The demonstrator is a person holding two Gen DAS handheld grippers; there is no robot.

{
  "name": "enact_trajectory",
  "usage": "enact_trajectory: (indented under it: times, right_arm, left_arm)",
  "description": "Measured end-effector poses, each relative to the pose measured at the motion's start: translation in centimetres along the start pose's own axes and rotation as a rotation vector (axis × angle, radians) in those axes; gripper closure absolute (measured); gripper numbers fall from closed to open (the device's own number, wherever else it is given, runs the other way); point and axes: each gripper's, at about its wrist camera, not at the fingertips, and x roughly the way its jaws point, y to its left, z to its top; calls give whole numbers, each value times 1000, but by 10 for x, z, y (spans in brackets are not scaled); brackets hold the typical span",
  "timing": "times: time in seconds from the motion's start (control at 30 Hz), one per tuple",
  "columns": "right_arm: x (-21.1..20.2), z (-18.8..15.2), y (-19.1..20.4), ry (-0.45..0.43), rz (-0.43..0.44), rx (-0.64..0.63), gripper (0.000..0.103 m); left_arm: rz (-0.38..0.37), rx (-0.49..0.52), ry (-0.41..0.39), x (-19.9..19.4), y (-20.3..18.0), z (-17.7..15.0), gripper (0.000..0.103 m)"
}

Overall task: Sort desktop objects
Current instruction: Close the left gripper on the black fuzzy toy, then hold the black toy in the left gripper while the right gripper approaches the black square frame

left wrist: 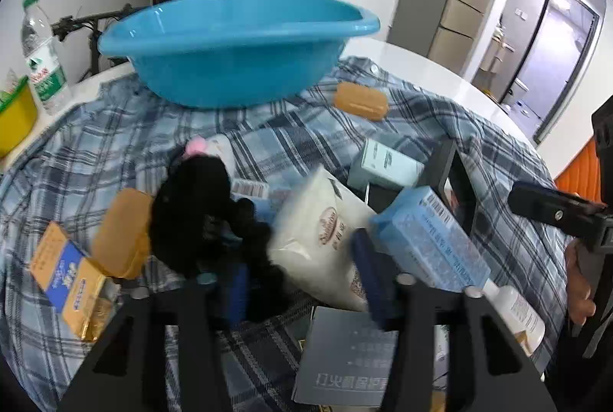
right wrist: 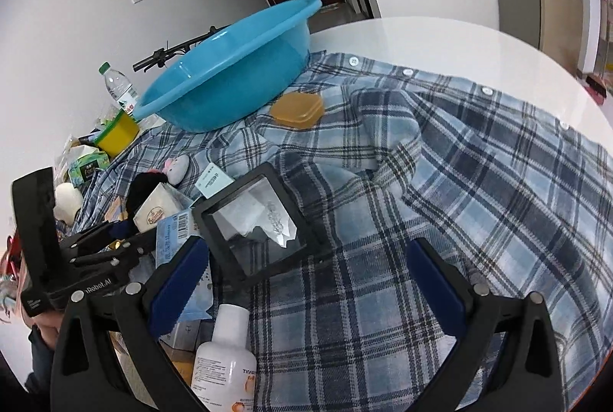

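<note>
just ahead of the left gripper [left wrist: 302, 282], a black fuzzy hair tie [left wrist: 199, 216] hangs over the left finger's tip while a white packet [left wrist: 325, 236] lies between the parted, half-spread fingers; whether the pads press on anything cannot be told. the right gripper [right wrist: 306, 282] stands wide open above the plaid shirt [right wrist: 440, 201], holding nothing, with a black framed display case [right wrist: 253, 224] just beyond its left finger and a white bottle [right wrist: 226, 358] beside it. farther back, a blue basin [left wrist: 237, 44] sits on the shirt on the white table [right wrist: 440, 44], an amber soap box [right wrist: 297, 109] near its base.
</note>
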Motion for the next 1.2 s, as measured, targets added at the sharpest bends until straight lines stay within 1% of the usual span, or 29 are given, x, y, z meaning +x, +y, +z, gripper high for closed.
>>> enact_trajectory:
  times: [0.03,0.07,0.17,0.23,0.33,0.4,0.47,0.53,0.63,0.7,0.73,0.8,0.83,0.87,0.9,0.93,0.97,1.0,1.1,1.2]
  right_arm:
    - [1,0,-1,5,4,5,0]
    - [2,0,-3,8,7,9,0]
    - [1,0,-6,7,13,19,0]
    - [1,1,-9,5,12,26,0]
    - [2,2,-12,6,11,43,0]
    - [3,2,-14,10,13,49,0]
    - [3,2,-13,12,16,46,0]
    - [2,1,-11,11,18,38,0]
    - [1,1,-8,8,24,31,0]
    - [0,0,-7,7,26,28,0]
    - [-1,0,-6,8,26,26,0]
    - [-1,0,-7,9,27,26,0]
    - [-1,0,-8,9,27,28,0]
    - [-2,0,-8,7,26,31,0]
    - [-2,0,-9,5,27,34,0]
    - [-2,0,-9,4,27,37,0]
    - [-3,1,-10,4,29,41,0]
    - [-2,1,-10,5,30,44,0]
    - [-1,1,-12,9,32,52,0]
    - [1,1,-13,16,38,58,0]
  left_arm:
    - [16,11,-25,-5,-3,1,67]
    - [25,17,-35,-8,-4,1,71]
    - [30,-3,-72,-23,-4,3,76]
    - [55,-13,-114,-37,-3,5,78]
    - [128,7,-165,-59,-1,6,78]
    - [168,25,-183,-69,-2,5,78]
    - [181,33,-179,-75,-3,3,78]
    - [170,38,-169,-76,-3,-1,78]
    - [202,45,-168,-70,-5,-8,79]
    - [166,35,-147,-60,-5,-13,79]
    - [126,19,-138,-57,-4,-14,78]
    - [74,1,-134,-52,-5,-16,78]
    - [58,-6,-128,-49,-5,-15,74]
    - [53,-12,-120,-45,-6,-14,62]
    - [53,-18,-118,-43,-6,-13,52]
    - [55,-23,-124,-42,-6,-13,35]
    - [61,-28,-139,-43,-5,-14,32]
    - [72,-28,-147,-43,-5,-14,32]
    - [89,-28,-132,-40,-3,-14,32]
    - [76,-53,-123,-38,1,-13,32]
